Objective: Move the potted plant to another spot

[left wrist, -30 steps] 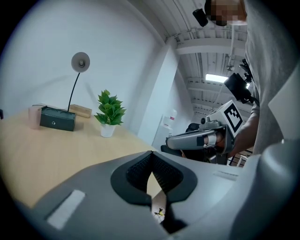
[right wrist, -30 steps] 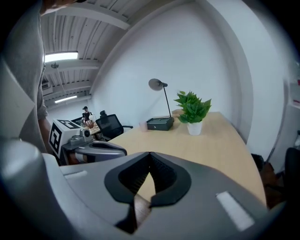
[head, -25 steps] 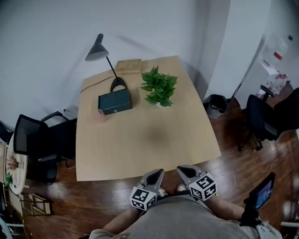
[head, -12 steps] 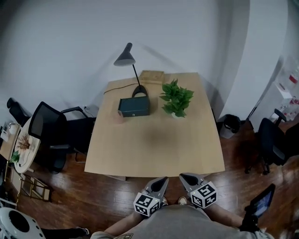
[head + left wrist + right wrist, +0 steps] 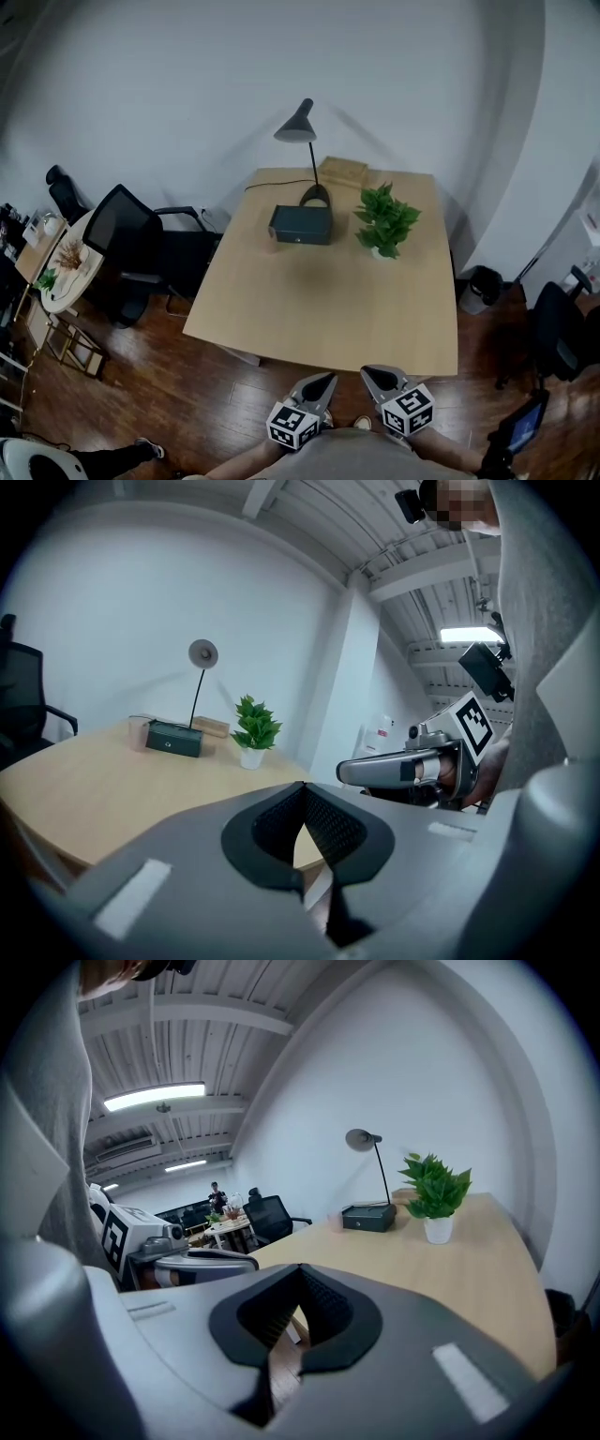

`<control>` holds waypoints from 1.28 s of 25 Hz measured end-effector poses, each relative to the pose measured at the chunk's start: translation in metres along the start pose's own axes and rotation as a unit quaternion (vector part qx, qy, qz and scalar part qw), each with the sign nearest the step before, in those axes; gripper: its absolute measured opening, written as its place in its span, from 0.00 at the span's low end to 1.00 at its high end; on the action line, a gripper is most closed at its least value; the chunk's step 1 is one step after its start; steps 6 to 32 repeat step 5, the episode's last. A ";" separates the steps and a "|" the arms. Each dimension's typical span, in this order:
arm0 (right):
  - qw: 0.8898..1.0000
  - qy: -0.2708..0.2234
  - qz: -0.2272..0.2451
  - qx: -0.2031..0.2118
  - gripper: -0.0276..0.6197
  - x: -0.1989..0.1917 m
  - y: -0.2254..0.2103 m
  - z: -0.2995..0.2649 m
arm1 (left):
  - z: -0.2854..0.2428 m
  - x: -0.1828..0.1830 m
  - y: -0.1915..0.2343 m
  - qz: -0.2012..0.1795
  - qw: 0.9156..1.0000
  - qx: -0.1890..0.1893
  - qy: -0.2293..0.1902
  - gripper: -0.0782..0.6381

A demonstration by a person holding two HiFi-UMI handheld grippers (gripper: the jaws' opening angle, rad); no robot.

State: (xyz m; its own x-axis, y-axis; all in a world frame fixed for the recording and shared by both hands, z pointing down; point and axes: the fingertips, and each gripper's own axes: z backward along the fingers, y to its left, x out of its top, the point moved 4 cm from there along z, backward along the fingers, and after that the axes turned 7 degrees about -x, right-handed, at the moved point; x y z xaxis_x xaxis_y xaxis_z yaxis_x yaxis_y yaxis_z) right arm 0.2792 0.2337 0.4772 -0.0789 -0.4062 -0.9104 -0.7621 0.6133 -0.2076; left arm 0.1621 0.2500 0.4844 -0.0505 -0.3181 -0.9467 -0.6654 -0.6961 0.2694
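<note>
My left fingers and right fingers are pressed fully together and hold nothing. They are at the near edge of the pale wooden counter. The leafy green plant in a small white pot stands on the far side, near a dark green box and a black desk lamp. As I judge the risks, arriving closed could topple the pot, pinching the leaves could tear them, and a wide reach could strike the lamp.

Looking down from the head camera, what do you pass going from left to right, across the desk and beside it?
black office chair → dark box → potted plant → dark bin
</note>
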 end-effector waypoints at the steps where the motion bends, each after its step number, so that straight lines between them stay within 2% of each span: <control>1: 1.000 0.000 -0.001 0.002 0.05 0.000 0.000 0.000 | 0.001 0.000 0.000 0.003 1.000 0.006 -0.002 0.11; 5: 1.000 -0.004 -0.002 0.006 0.05 0.003 -0.001 -0.002 | 0.002 0.002 -0.001 0.007 1.000 0.020 -0.010 0.11; 32: 1.000 -0.004 -0.002 0.006 0.05 0.003 -0.001 -0.002 | 0.002 0.002 -0.001 0.007 1.000 0.020 -0.010 0.11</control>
